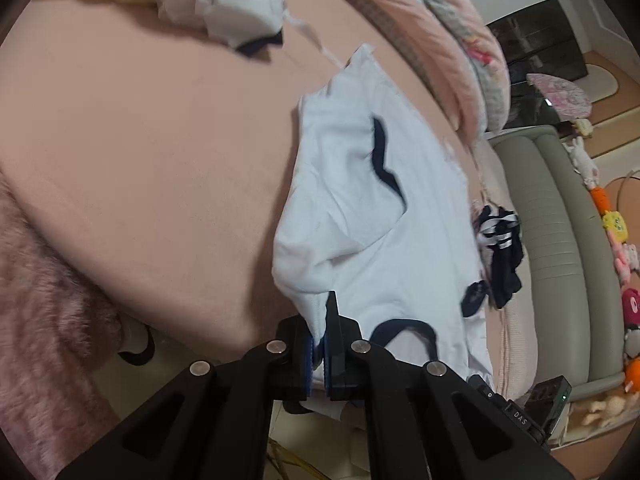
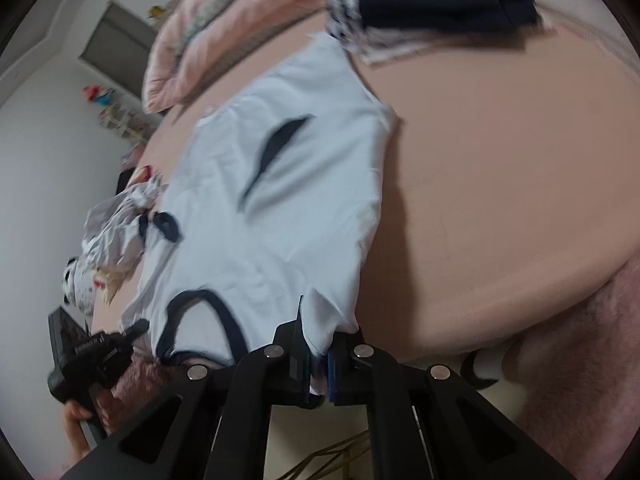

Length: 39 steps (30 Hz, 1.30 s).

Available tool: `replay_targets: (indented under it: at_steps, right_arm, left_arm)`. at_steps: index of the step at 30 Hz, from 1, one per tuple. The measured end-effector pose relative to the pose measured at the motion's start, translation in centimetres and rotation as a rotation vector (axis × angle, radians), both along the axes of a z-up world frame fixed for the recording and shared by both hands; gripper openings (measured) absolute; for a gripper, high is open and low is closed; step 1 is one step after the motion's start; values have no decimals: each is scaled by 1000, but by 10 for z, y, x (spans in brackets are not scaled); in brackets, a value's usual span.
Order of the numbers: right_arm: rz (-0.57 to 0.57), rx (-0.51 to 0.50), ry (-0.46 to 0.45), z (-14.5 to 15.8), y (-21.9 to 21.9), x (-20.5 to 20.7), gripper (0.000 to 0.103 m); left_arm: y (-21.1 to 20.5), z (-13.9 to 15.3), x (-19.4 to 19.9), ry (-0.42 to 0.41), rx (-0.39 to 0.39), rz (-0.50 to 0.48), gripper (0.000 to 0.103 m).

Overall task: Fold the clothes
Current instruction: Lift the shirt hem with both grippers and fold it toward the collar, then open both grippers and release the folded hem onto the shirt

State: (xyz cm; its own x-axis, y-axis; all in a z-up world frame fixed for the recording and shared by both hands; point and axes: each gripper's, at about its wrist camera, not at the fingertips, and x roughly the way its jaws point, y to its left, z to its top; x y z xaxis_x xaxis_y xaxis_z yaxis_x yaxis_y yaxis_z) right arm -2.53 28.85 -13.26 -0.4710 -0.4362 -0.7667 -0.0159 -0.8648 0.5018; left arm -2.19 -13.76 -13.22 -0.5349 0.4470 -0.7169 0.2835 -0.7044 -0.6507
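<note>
A white shirt (image 1: 360, 200) with navy trim lies spread on the pink bed sheet (image 1: 140, 140). Its navy neckline (image 1: 404, 326) faces the near edge. My left gripper (image 1: 319, 336) is shut on the shirt's near corner, and white cloth is pinched between the blue pads. In the right wrist view the same shirt (image 2: 280, 200) stretches away from me. My right gripper (image 2: 320, 346) is shut on the other near corner, beside the neckline (image 2: 200, 300). The left gripper's body (image 2: 88, 356) shows at the lower left of that view, held by a hand.
A heap of white clothes (image 1: 224, 0) lies at the far side of the bed. A pink quilt (image 1: 440, 40) and dark striped garments (image 1: 500, 248) lie beside the shirt. A grey-green padded bench (image 1: 560, 240) with plush toys (image 1: 616, 232) stands beyond. Fuzzy pink fabric (image 1: 48, 300) hangs near the bed's front edge.
</note>
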Motion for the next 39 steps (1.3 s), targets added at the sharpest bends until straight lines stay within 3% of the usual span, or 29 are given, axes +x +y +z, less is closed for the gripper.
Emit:
replay_targets:
  at_steps: [4,8,12,19,22,25,29,30,32,33,34,36,39]
  right_arm:
    - [12,-17,65,20,2,5,4]
    - [18,-56,100,33,5,-15,4]
    - [29,-105,109,45,7,-41,4]
    - [33,-32,180,66,-1,-111,4]
    - [6,6,180,64,-1,-151,4]
    - [-16,49,120,42,2,-186,6]
    - [-28,108,40,12,5,-223,6]
    - [-26,114,29,8,5,-230,6]
    - [-21,121,16,2,6,-241,6]
    - [-20,115,17,2,7,-244,6]
    - [-23,83,24,4,9,-246,7]
    - [-34,-38,47,11,17,-246,10]
    - [-61,-102,75,28,25,-241,35]
  left_arm:
    - [-1,18,2,18,33,-53,2]
    - [-3,27,-19,17,115,-101,2]
    - [-6,42,-46,34,141,-109,2]
    - [-11,51,-133,86,122,-149,2]
    - [-11,40,-174,77,105,-148,2]
    - [-20,20,-205,57,103,-113,3]
    - [-23,-9,-244,18,201,-121,4]
    - [-22,-13,-253,11,211,-139,9]
    - [-21,-17,-267,-6,201,-173,42]
    - [-20,-17,-271,-14,189,-186,75]
    - [-21,-15,-274,-10,180,-192,92]
    - [-24,-2,-271,29,147,-195,92]
    - [-20,22,-259,84,-24,-215,92]
